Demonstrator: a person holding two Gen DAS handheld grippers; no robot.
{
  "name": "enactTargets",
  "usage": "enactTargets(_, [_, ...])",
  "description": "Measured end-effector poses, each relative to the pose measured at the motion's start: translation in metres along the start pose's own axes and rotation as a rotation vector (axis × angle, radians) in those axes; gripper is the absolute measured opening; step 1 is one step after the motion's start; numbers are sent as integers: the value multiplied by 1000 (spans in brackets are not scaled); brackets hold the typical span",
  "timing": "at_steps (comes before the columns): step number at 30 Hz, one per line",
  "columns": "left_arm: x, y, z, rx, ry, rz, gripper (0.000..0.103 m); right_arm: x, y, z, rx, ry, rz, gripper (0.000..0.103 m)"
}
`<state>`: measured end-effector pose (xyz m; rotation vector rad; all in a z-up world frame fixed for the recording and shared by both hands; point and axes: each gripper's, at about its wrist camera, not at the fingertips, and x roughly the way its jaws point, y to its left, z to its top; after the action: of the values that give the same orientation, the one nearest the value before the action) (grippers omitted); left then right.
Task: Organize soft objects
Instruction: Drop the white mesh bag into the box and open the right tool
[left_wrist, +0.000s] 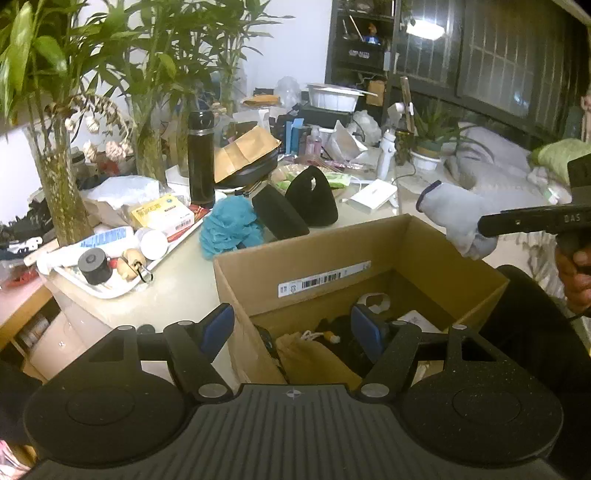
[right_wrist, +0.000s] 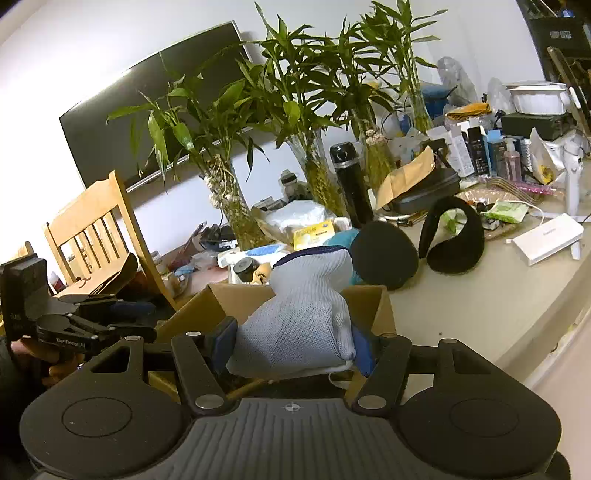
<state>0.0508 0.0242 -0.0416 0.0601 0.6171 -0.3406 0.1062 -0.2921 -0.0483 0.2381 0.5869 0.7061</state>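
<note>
An open cardboard box (left_wrist: 314, 251) stands on the table with a tan pouch (left_wrist: 314, 354) and dark and white items inside. My left gripper (left_wrist: 291, 325) hangs open over the box's near corner, nothing between its blue pads. My right gripper (right_wrist: 295, 343) is shut on a white knit glove (right_wrist: 303, 317) and holds it just above the box (right_wrist: 240, 299). From the left wrist view the glove (left_wrist: 458, 218) hangs at the box's far right corner. Behind the box lie a teal bath pouf (left_wrist: 229, 225) and black earmuffs (left_wrist: 295, 206).
A black thermos (left_wrist: 201, 158), glass vases of bamboo (left_wrist: 62, 192) and a white tray (left_wrist: 110, 291) of small items crowd the table's left. A flat white box (left_wrist: 373, 195) lies at the back right. A wooden chair (right_wrist: 92, 229) stands beside the table.
</note>
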Motion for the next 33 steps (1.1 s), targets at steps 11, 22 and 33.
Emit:
enactTargets(11, [-3, -1, -19, -10, -81, 32, 70, 10, 8, 2, -20, 13, 6, 66])
enactTargets(22, [-4, 9, -22, -81, -108, 28, 70, 32, 18, 17, -1, 45, -6, 103])
enactTargets(33, [-2, 9, -23, -77, -89, 29, 70, 37, 17, 0, -11, 109, -82, 103])
